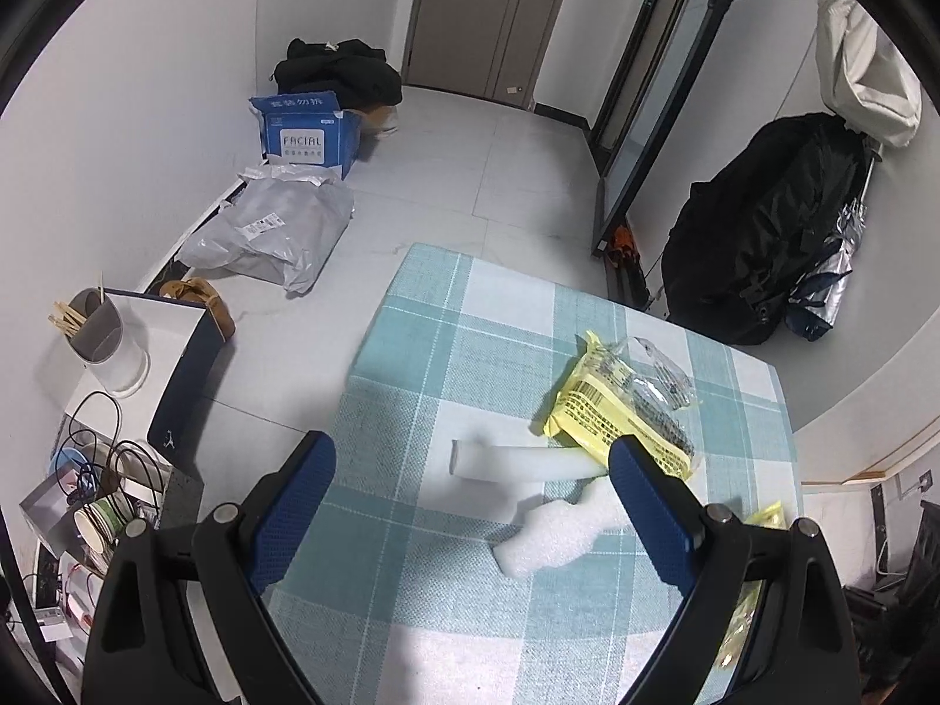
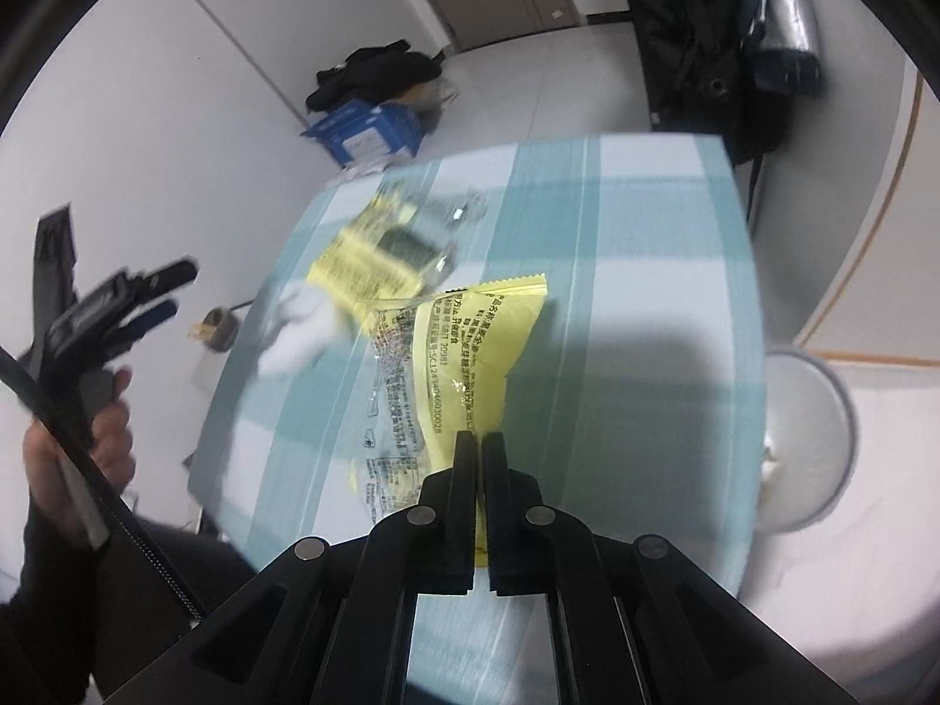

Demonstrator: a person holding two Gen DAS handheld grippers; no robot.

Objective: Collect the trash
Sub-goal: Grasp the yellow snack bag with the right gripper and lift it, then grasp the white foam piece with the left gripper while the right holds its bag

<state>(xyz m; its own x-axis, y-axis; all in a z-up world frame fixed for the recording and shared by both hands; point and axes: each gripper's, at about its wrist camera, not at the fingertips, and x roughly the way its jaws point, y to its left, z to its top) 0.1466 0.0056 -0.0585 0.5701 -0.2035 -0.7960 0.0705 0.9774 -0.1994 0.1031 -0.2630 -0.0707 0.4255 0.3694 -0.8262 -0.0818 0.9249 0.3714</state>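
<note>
Glossy crinkled plastic yellow wrapper (image 2: 470, 346); matt woven checked tablecloth (image 1: 423, 364); white foam scraps (image 1: 552, 540)

A lived-in room of a home: a surface (image 1: 411, 617) under a teal checked cloth stands on a pale tiled floor (image 1: 470, 147), with a closed door (image 1: 487, 12) behind. Dark clothes (image 1: 338, 73), a blue tissue carton (image 1: 308, 132) and a grey parcel bag (image 1: 270, 229) lie along the wall; a black jacket (image 1: 758, 235) hangs nearby.

The right gripper (image 2: 477, 440) points steeply down with its jaws closed on a yellow wrapper (image 2: 470, 346); the left gripper (image 1: 470, 470) stands wide open, held by a hand (image 2: 100, 423)
</note>
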